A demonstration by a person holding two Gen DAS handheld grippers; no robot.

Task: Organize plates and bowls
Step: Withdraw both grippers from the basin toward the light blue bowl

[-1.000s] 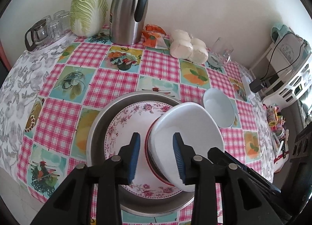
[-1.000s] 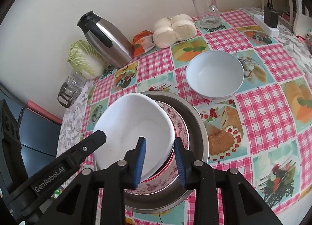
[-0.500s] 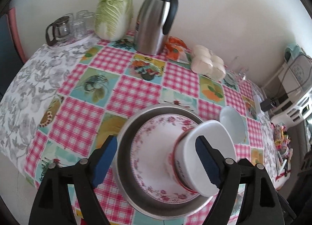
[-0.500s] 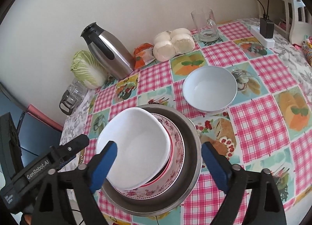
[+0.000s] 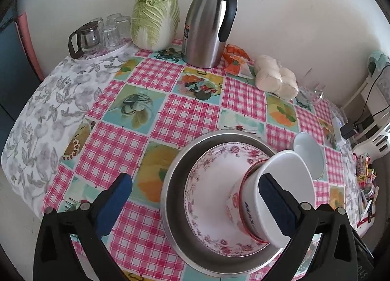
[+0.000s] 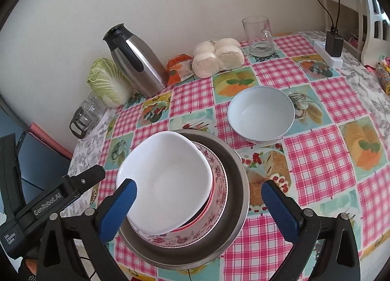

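A white square bowl point(image 6: 168, 176) sits nested in a red-rimmed bowl point(image 5: 237, 204) on a floral plate point(image 5: 212, 183), all inside a metal basin point(image 5: 175, 166). My left gripper point(image 5: 195, 181) hangs over the basin's left side; its jaws are opening and stand wide, clear of the dishes. My right gripper point(image 6: 198, 184) is above the stack's near side with its jaws opening too; the bowl lies between them, and neither pad presses on it. A round white bowl point(image 6: 260, 112) stands alone on the cloth beyond the basin point(image 6: 238, 176).
Along the wall stand a steel thermos point(image 5: 207, 22), a cabbage point(image 5: 154, 16), glasses with a small pot point(image 5: 97, 34), a snack bag point(image 5: 235, 60), white buns point(image 6: 218, 56) and a glass mug point(image 6: 259, 37). A power strip point(image 6: 327, 54) lies far right.
Both grippers were shut on the white bowl's rim a second ago; both have let go and spread wide. The left view has shifted left and drawn back a little.
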